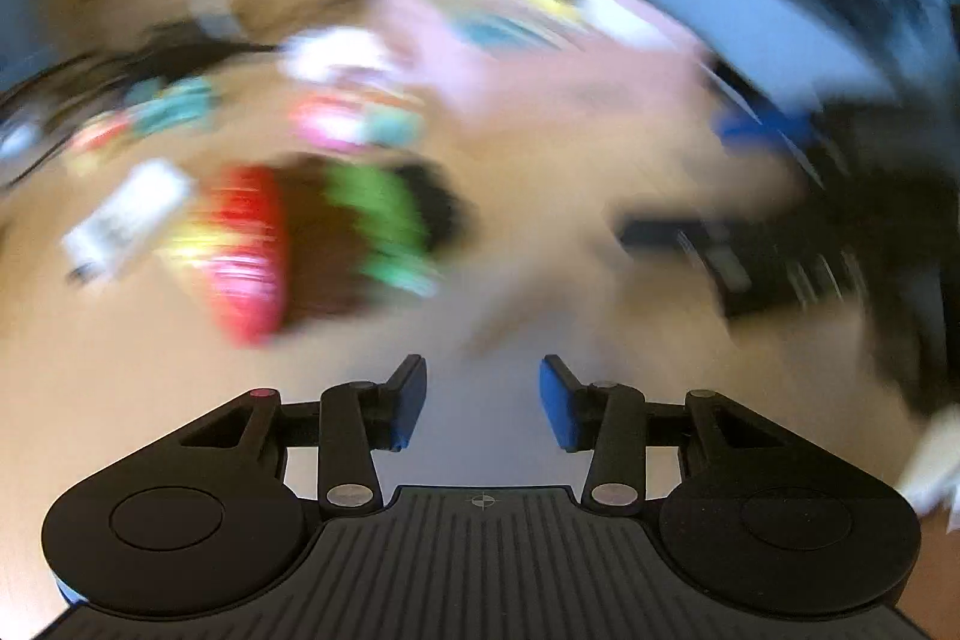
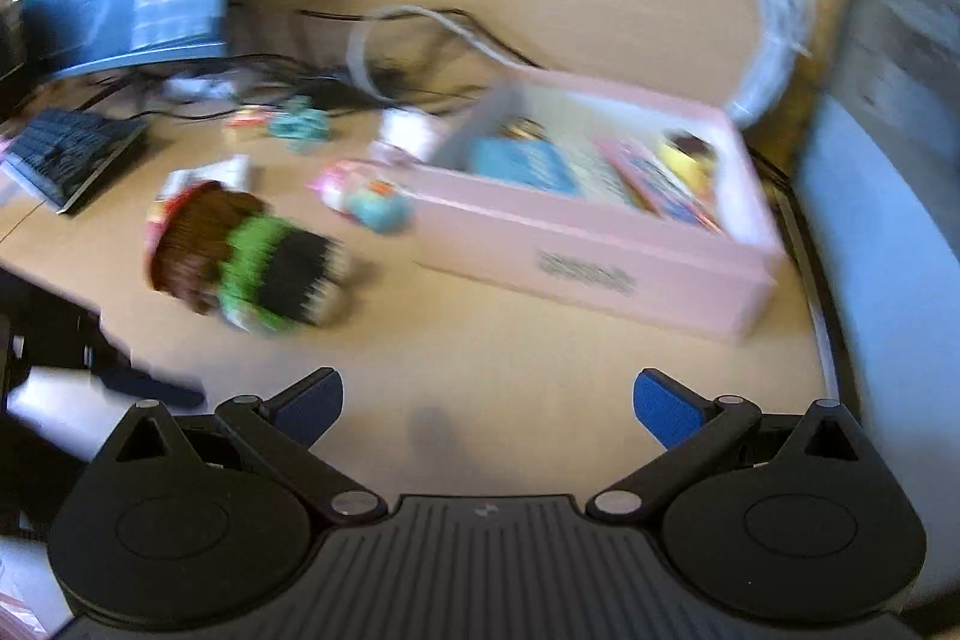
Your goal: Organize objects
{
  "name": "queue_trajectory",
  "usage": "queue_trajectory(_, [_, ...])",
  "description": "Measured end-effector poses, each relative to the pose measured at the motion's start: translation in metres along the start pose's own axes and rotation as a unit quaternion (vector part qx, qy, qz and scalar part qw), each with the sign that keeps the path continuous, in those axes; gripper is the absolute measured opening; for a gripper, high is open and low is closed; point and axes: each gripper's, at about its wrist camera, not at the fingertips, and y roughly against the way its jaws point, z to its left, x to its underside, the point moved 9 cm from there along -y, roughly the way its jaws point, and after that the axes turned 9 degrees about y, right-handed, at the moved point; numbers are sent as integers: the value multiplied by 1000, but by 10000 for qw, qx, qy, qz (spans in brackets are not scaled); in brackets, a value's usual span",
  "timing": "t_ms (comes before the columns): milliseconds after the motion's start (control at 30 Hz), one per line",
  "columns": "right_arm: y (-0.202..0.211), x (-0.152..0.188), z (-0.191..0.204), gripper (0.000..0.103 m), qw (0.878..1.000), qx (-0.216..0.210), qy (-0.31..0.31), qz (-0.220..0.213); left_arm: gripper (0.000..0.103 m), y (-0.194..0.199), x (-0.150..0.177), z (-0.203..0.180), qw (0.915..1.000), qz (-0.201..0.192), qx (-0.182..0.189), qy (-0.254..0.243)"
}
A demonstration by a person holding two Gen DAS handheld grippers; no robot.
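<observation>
Right wrist view: both grippers hover empty over the table (image 2: 510, 352), right gripper (image 2: 487, 403) fingers spread wide, left gripper (image 1: 483, 403) fingers parted. A knitted toy (image 2: 246, 259), seemingly, lies left of the pink box (image 2: 600, 262); slow down before grasping.

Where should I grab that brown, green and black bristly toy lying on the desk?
Take the bristly toy across its green middle band, coming down from above with the right tongs, which are open and empty. It appears to lie on its side, long axis along the desk, so the waist looks narrowest. Blur hides finer detail.
</observation>
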Motion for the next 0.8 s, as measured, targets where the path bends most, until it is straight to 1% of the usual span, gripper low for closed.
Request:
queue_trajectory(67, [-5,-12,14,103,9999,-92,128,-9,44,5,-12,28,9982,-200,-358,442])
queue_trajectory(100, [-8,-16,20,103,9998,-100,198,-4,44,6,-14,37,9971,-207,-516,519])
queue_trajectory(133, [-8,-19,27,103,9995,-136,300,-12,44,7,-15,44,9956,-153,-786,482])
queue_trajectory(167, [-8,-20,31,103,9992,-172,371,-17,44,6,-13,46,9950,-105,-924,360])
queue_trajectory(200, [-8,-21,34,103,9989,-203,424,-17,44,5,-12,45,9953,-27,-939,253])
queue_trajectory(300, [-6,-15,32,103,9988,-236,432,35,44,-5,2,35,9970,356,-689,48])
queue_trajectory(333, [-6,-11,29,103,9990,-203,384,78,46,-8,7,30,9970,472,-612,-57])
queue_trajectory(367, [-6,-8,25,103,9992,-171,331,112,54,-9,10,24,9969,465,-585,-231])
queue_trajectory(400, [-7,-5,20,103,9995,-135,267,142,56,-13,11,20,9965,497,-549,-376])
queue_trajectory(433, [-8,-2,14,103,9996,-108,190,177,61,-14,13,14,9963,573,-448,-461])
queue_trajectory(500, [-8,3,7,103,9997,-81,77,222,82,-17,18,3,9947,725,-341,-643])
queue_trajectory(533, [-8,5,4,103,9997,-76,18,243,86,-20,21,-2,9937,787,-308,-735])
queue_trajectory(567, [-8,8,1,103,9996,-75,-30,262,91,-23,21,-5,9938,790,-307,-715])
queue_trajectory(600, [-7,11,0,103,9996,-63,-57,268,91,-22,21,-5,9950,745,-313,-592])
queue_trajectory(633, [-7,12,-1,103,9996,-46,-75,261,89,-20,18,-4,9972,630,-256,-304])
queue_trajectory(667, [-5,14,-3,103,9997,-30,-94,237,87,-18,13,-1,9986,499,-178,81])
queue_trajectory(700, [-2,15,-5,103,9997,-21,-115,202,86,-14,7,3,9980,302,-116,540])
queue_trajectory(733, [1,15,-5,103,9998,-12,-129,175,86,-7,-2,10,9939,23,-82,1095])
queue_trajectory(767, [4,16,-6,103,9998,3,-139,136,86,-3,-9,14,9882,-207,-102,1516])
queue_trajectory(800, [7,17,-7,103,9998,27,-142,108,86,0,-17,21,9807,-415,-166,1904])
